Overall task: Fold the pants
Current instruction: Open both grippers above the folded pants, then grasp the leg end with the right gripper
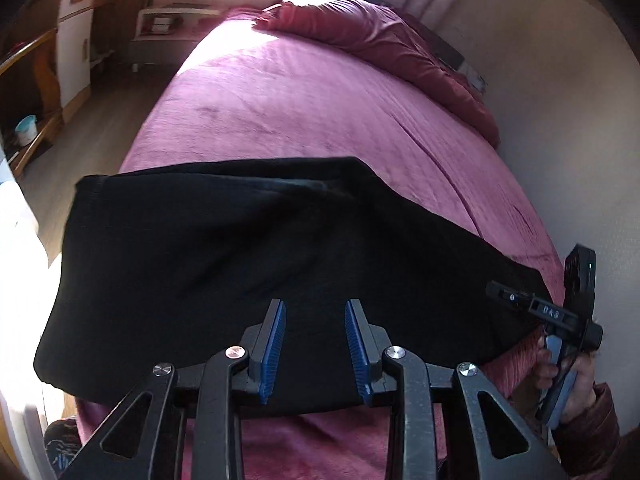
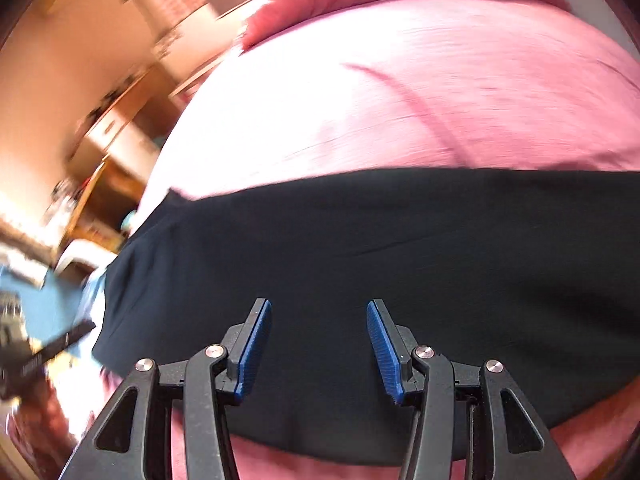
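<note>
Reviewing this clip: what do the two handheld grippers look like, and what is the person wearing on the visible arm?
Both the left gripper and right gripper have black linkage arms with silver pivot bolts and ribbed blue pads. Seen from the left wrist, the right unit carries white lettering and a grey-blue handle. The sleeve is dark reddish-brown.

Pants lie across the bed — pillow behind.
</note>
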